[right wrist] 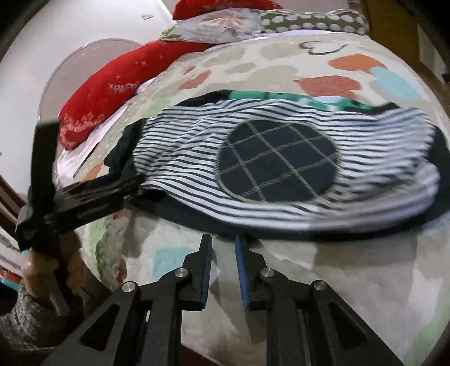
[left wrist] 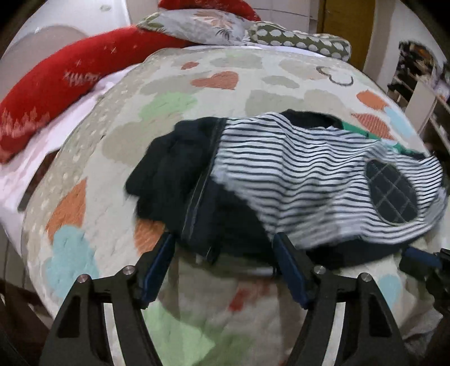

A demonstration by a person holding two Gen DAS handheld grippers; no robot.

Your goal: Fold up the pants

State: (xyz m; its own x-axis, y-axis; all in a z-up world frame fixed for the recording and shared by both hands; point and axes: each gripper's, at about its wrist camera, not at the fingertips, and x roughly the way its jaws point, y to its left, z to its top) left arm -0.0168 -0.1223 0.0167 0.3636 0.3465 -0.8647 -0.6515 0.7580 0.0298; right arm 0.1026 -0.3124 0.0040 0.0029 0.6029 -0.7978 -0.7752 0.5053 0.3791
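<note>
Pants (left wrist: pixel 303 180), striped, dark quilted patch, heaped with dark garments on the heart-print bedspread (left wrist: pixel 197 93) at your 12 o'clock: left gripper (left wrist: pixel 225 247) spread wide, right gripper (right wrist: pixel 223 245) narrow and empty; you risk pinching the dark layers beneath too.

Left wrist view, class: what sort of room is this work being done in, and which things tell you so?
Most likely a bedroom. The striped pants lie on a bed covered by a heart-patterned quilt, with a long red pillow and a floral pillow at its far end.
</note>
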